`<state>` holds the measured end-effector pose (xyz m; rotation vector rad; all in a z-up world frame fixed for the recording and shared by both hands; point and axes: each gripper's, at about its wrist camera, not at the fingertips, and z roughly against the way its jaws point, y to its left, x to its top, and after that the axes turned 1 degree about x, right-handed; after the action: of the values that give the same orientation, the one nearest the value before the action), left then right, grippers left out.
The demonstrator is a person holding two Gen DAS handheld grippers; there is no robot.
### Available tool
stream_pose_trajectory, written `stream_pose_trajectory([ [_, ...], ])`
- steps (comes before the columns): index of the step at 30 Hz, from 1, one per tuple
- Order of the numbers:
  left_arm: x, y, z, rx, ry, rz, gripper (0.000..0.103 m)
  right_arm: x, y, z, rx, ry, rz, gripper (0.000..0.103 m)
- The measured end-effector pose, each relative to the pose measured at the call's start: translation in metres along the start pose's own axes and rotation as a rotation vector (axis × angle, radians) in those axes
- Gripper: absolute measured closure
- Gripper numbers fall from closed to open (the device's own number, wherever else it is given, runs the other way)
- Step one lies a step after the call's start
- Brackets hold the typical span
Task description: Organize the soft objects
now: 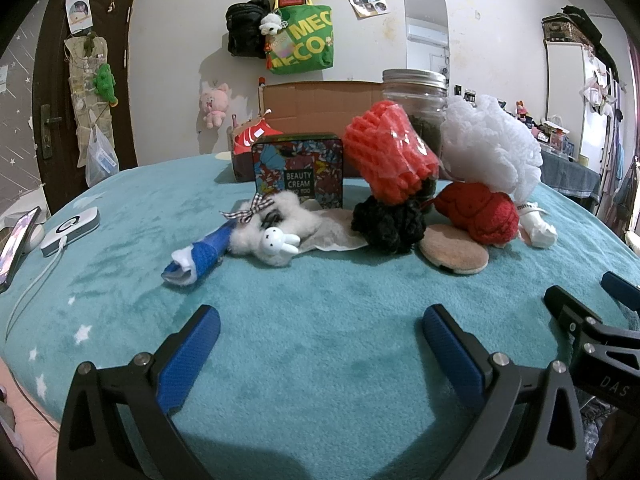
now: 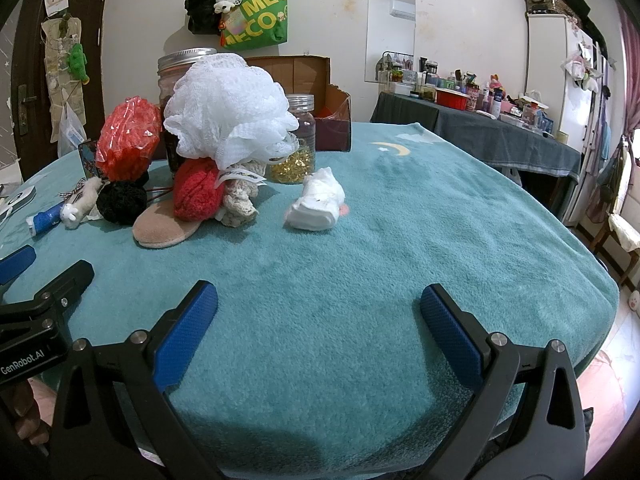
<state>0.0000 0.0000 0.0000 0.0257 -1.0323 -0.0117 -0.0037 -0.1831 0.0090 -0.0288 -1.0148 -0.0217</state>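
A pile of soft things sits on the teal blanket [image 1: 320, 340]: a white mesh bath pouf [image 1: 492, 144] [image 2: 228, 108], a wrapped red sponge [image 1: 390, 148] [image 2: 126, 144], a red knitted ball [image 1: 476, 210] [image 2: 198, 190], a black fuzzy ball [image 1: 388, 220] [image 2: 120, 200], a beige round pad [image 1: 454, 250] [image 2: 162, 228], a white fluffy rabbit toy [image 1: 276, 232] and a blue-white sock [image 1: 200, 258]. A white rolled cloth [image 2: 316, 200] lies apart to the right. My left gripper [image 1: 320, 324] and right gripper [image 2: 319, 306] both hover open and hold nothing, in front of the pile.
Behind the pile stand a floral tin [image 1: 298, 168], a large glass jar [image 1: 416, 100], a small jar of gold clips [image 2: 294, 140] and a cardboard box [image 2: 312, 96]. A phone [image 1: 16, 240] and a white charger [image 1: 70, 230] lie at the left edge. A cluttered table [image 2: 480, 120] stands far right.
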Motion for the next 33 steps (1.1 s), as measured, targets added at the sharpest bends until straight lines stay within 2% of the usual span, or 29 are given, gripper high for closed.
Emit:
stream_pose_trajectory([
  [23, 0.002, 0.0, 0.0, -0.008, 0.009, 0.001, 0.0, -0.001, 0.0, 0.001, 0.006, 0.007, -0.001, 0.0],
  [28, 0.02, 0.005, 0.004, -0.024, -0.01, 0.001, 0.0, 0.007, -0.002, 0.002, 0.035, 0.016, -0.011, 0.0],
  [33, 0.039, 0.007, 0.012, -0.047, -0.041, -0.007, 0.0, 0.028, -0.005, 0.006, 0.042, -0.033, -0.001, 0.0],
])
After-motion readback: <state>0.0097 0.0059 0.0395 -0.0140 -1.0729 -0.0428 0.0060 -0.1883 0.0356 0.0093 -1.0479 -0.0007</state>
